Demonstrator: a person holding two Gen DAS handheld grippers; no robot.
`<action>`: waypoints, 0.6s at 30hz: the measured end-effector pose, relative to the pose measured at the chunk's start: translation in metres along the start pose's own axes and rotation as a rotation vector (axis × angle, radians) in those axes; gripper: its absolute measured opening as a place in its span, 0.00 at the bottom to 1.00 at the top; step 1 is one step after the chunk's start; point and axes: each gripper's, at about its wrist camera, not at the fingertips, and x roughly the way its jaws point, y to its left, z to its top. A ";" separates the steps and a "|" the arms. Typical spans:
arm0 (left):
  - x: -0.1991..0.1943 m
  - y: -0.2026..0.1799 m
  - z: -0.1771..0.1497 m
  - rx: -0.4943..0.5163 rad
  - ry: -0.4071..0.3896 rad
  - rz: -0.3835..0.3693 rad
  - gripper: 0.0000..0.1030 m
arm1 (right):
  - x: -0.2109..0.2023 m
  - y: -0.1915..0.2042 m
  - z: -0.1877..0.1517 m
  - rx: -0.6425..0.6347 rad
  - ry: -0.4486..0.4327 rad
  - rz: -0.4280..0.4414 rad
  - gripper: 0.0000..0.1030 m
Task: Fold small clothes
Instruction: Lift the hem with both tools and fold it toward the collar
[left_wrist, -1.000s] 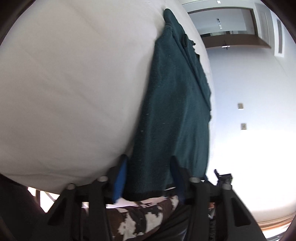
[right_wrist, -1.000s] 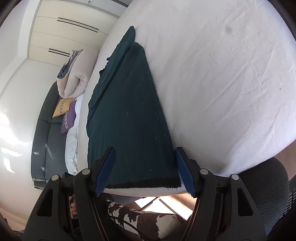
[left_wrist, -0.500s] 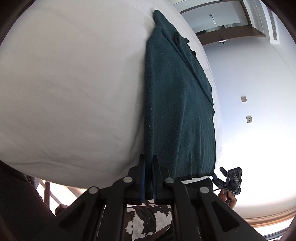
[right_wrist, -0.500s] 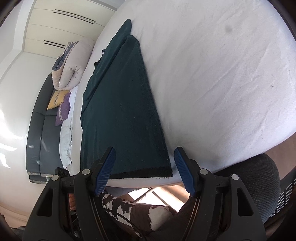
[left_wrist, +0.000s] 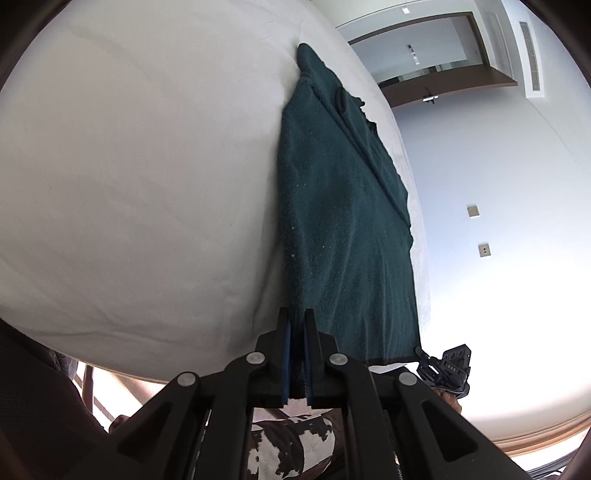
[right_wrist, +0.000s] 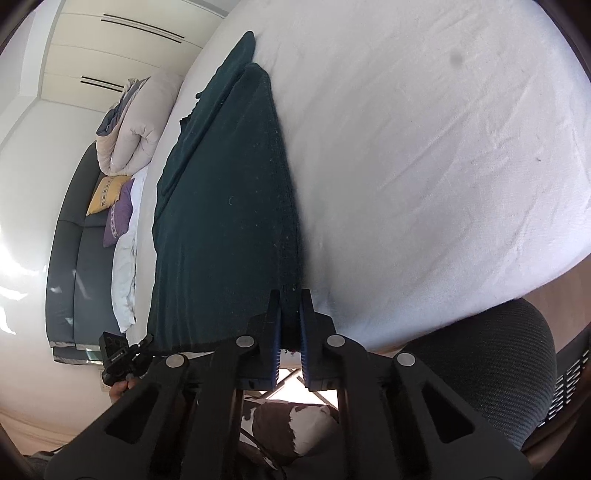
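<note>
Left gripper (left_wrist: 296, 321) first: its two blue-padded fingers are pressed together on the near left corner of the dark green knitted garment (left_wrist: 343, 229), pinching the hem right at the edge of the wide white bed sheet (left_wrist: 140, 177). The cloth runs up between the pads and away across the sheet in a long strip.

Over on the other side, the right gripper (right_wrist: 290, 302) does the same at the near right corner of that dark green garment (right_wrist: 221, 206): blue pads clamped tight on the folded edge, a thick ridge of knit rising straight out of the jaws. Each tool shows up in the other's camera, at the opposite corner of the hem: the right gripper (left_wrist: 448, 365) low on the right of the left wrist view, the left gripper (right_wrist: 118, 356) low on the left of the right wrist view.

The garment lies flat on the white bed sheet (right_wrist: 424, 166), its black-trimmed hem along the sheet's near edge, its narrower far end pointing away, a sleeve-like fold lying along one side.

Out from the sheet now: beyond its left side sits a rolled beige duvet (right_wrist: 136, 125), and next to it a yellow patterned cushion (right_wrist: 105, 194) and a purple cushion (right_wrist: 120, 218) on a dark grey sofa (right_wrist: 70, 258). At the sheet's near right corner, a black mesh chair back (right_wrist: 491, 362).
</note>
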 end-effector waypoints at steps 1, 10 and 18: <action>-0.002 -0.001 0.000 -0.005 -0.007 -0.022 0.05 | -0.002 0.004 0.001 -0.012 -0.005 0.008 0.07; -0.027 -0.029 0.018 0.011 -0.089 -0.182 0.05 | -0.016 0.048 0.022 -0.054 -0.070 0.150 0.06; -0.029 -0.058 0.062 0.002 -0.154 -0.253 0.05 | -0.016 0.085 0.075 -0.033 -0.135 0.266 0.06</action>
